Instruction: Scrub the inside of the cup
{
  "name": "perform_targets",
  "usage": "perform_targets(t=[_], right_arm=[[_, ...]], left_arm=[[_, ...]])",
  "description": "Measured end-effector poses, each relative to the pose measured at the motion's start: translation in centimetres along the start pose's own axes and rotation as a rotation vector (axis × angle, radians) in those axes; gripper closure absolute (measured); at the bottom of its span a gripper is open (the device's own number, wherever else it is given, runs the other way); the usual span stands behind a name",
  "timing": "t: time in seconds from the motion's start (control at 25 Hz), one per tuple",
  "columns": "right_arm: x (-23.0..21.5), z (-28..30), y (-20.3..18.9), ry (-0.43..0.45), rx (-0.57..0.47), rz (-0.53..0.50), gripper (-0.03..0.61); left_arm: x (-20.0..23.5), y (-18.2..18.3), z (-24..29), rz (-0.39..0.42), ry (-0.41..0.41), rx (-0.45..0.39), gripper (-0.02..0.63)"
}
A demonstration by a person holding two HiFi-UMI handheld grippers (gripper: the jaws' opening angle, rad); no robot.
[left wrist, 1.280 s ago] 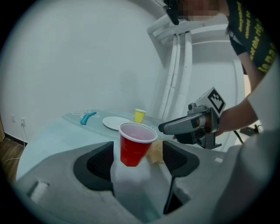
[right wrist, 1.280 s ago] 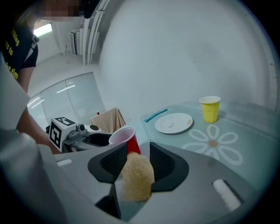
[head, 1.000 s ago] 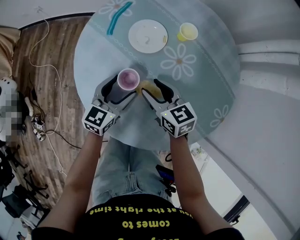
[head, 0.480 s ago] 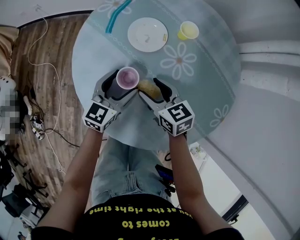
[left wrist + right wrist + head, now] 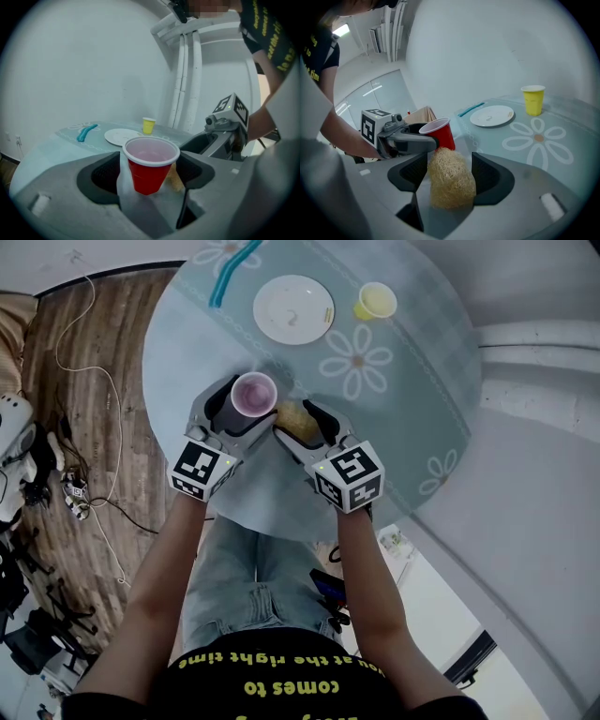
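A red cup (image 5: 150, 171) is gripped upright by the left tongs (image 5: 246, 411) over the near part of the bench (image 5: 403, 427). Just right of the cup and touching its side, a straw-coloured scrubber (image 5: 451, 183) is held loosely between the jaws of the right tongs (image 5: 302, 420), which have just been opening wider.

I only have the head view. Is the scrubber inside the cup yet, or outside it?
Observer: Outside. The right gripper view shows the scrubber below the rim of the cup, down by its base.
Operator: Does the right gripper have it?
Observer: Its jaws have just been opening; the scrubber fills the gap, touching both pads.
Operator: And the cup?
Observer: Upright, the left gripper clamped on its red wall.
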State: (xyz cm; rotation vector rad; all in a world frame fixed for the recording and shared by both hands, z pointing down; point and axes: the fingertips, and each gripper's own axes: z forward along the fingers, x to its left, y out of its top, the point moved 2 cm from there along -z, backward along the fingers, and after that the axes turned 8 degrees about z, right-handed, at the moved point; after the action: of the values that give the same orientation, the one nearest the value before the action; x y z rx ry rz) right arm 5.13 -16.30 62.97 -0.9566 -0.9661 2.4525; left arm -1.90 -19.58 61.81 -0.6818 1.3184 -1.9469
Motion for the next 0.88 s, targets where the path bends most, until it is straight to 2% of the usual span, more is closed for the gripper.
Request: perform_targets(t=[0.36, 0.68, 0.8, 0.88], right_arm=[[-0.3, 0.1, -0.5, -0.004, 0.019, -0.013, 0.282], [-0.2, 0.6, -1.1, -0.03, 0.074, -0.096, 0.283], [-0.2, 0.6, -1.1, -0.03, 0.08, -0.089, 0.302], [-0.3, 0.6, -1.2, -0.033, 0.093, -0.095, 0.317]], left_arm=[[0.0, 0.0, 1.0, 0.001, 0.002, 0.003, 0.238], [0.0, 0.0, 1.1, 0.013, 0.013, 0.012, 0.239], [0.1, 0.1, 1.1, 0.016, 0.023, 0.009, 0.253], [0.0, 0.2, 1.1, 0.019, 0.017, 0.0, 0.285]])
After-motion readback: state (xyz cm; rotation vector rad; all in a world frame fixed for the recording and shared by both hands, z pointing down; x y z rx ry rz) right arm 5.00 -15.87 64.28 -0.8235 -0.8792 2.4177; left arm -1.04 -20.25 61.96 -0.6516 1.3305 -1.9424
